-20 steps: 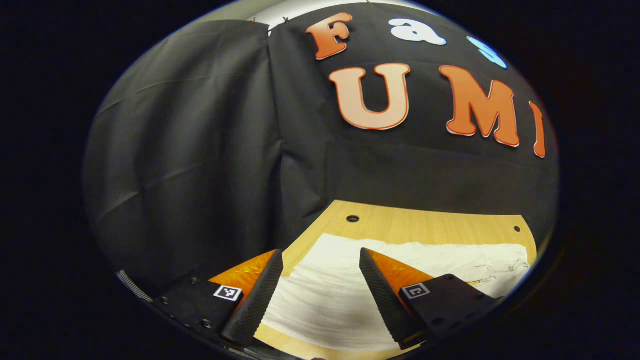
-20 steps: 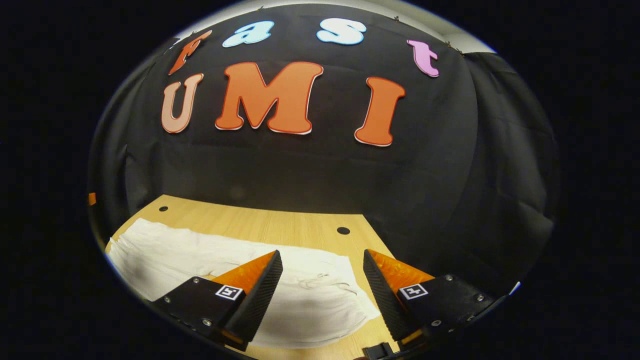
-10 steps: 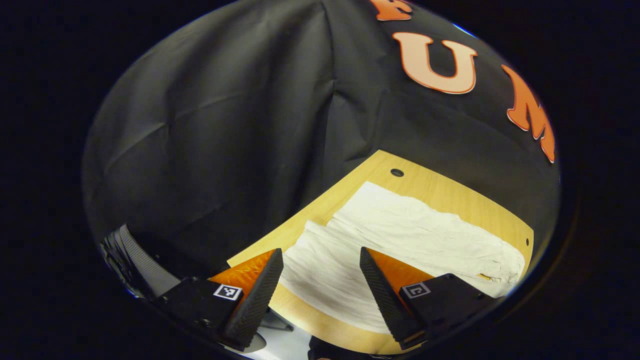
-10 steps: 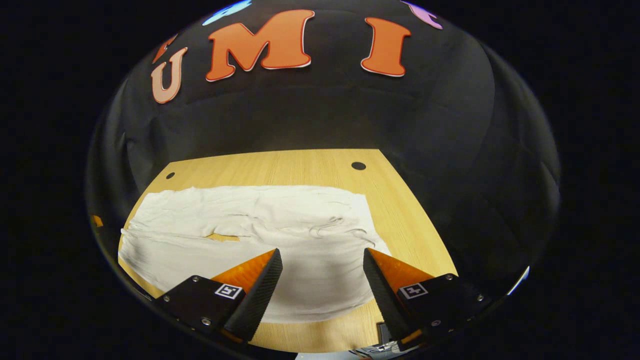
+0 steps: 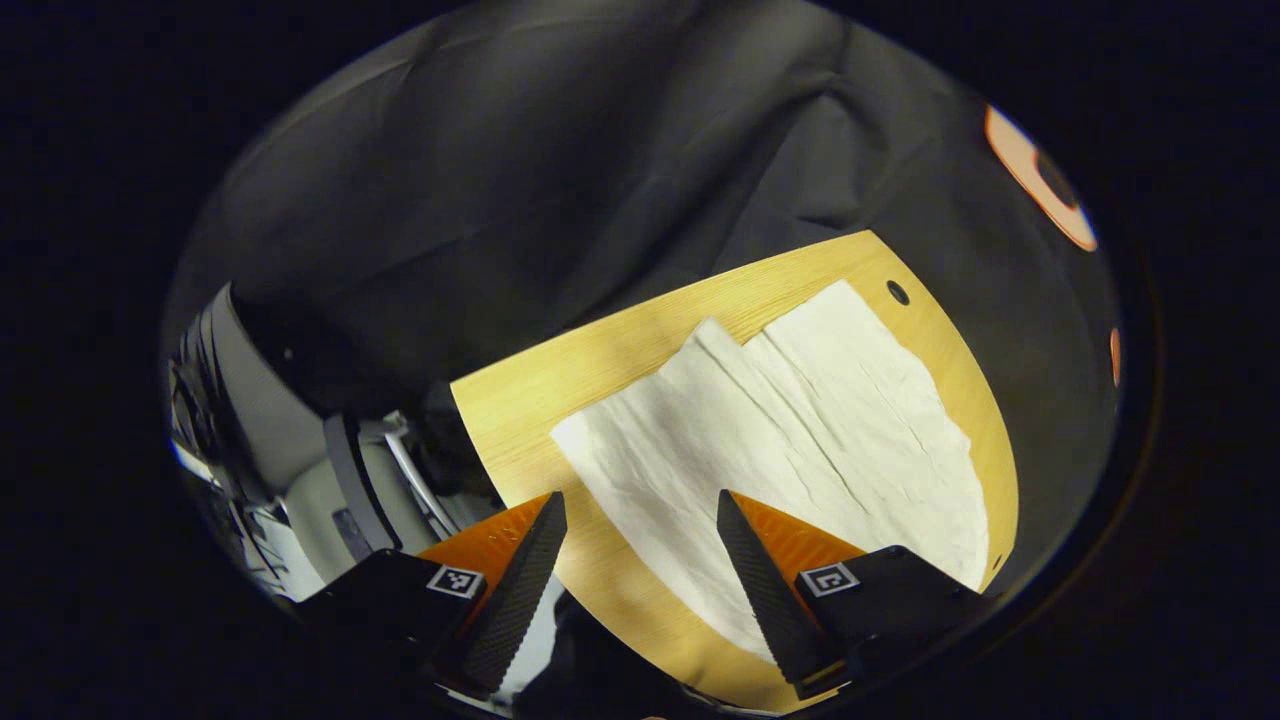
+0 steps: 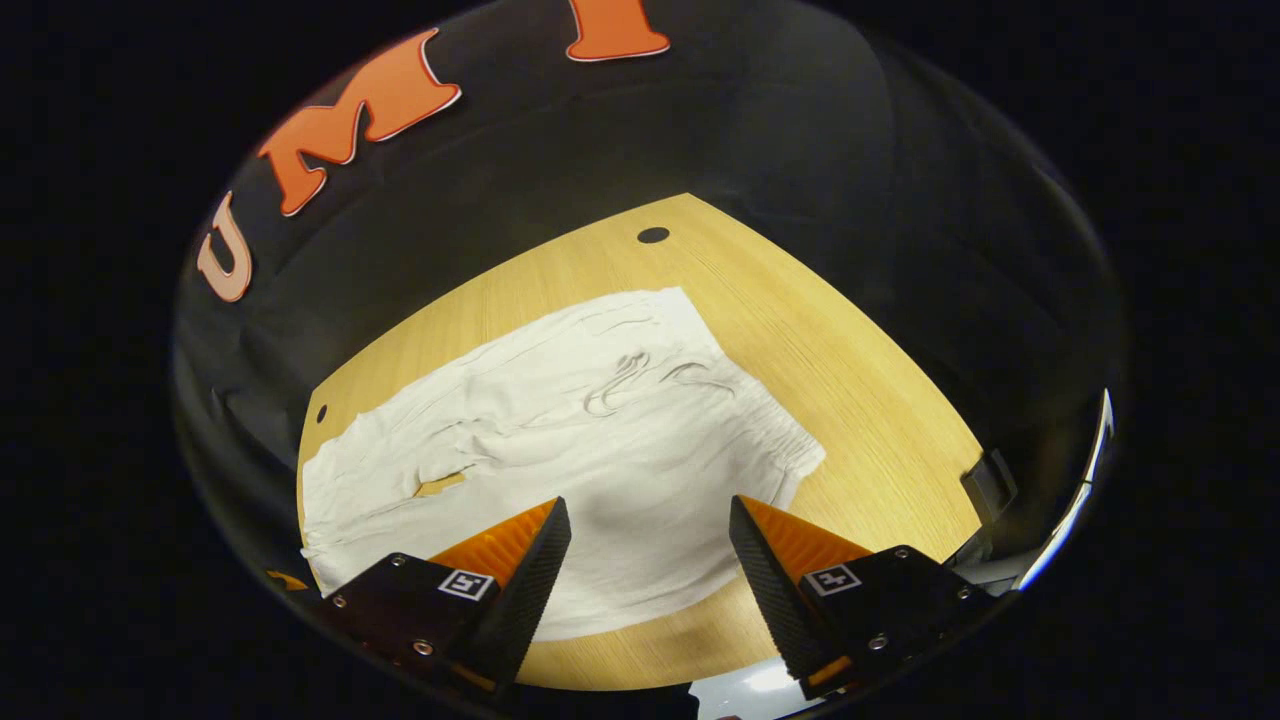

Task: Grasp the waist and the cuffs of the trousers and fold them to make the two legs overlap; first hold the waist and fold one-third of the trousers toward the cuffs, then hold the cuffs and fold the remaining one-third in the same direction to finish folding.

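Trousers [image 6: 560,440] flat on table [image 6: 860,400]; cuffs [image 5: 720,370] left, waist [image 6: 750,400] right.

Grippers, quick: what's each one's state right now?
Left gripper: open, holding nothing, above the cuff end of the trousers.
Right gripper: open, holding nothing, above the waist end.

We see bare table [image 6: 860,380] around the trousers [image 6: 600,440] — open on every side (black cloth behind).

wooden table [image 6: 850,370] — drilled holes [image 6: 653,235]
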Tool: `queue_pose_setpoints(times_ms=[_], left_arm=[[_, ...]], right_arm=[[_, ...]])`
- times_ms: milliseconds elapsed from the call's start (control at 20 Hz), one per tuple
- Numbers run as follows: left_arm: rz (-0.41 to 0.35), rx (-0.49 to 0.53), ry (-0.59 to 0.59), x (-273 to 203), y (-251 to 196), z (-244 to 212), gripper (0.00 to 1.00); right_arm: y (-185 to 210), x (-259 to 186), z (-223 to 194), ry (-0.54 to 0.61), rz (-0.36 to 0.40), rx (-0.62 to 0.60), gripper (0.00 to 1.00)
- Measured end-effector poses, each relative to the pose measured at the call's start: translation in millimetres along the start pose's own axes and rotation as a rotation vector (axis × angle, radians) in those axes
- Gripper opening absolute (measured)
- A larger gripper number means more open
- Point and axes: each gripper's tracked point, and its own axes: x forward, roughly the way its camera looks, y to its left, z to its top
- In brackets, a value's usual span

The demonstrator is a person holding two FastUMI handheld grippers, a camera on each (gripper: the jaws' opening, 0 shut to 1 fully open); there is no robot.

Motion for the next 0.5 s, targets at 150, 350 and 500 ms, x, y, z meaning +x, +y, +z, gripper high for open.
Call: queue_pose_setpoints(times_ms=[150,350,500], left_arm=[[-0.025,-0.113,0.06,10,8,-2,0.98],[-0.096,-0.219,0.109,29,6,1,0.99],[-0.14,-0.283,0.122,44,7,6,1.0]], right_arm=[[-4,5,-3,0.029,0.009,0.069,1.0],[-3,13,-15,0.082,0.041,0.196,0.98],[-7,19,-23,0.106,0.044,0.257,0.96]])
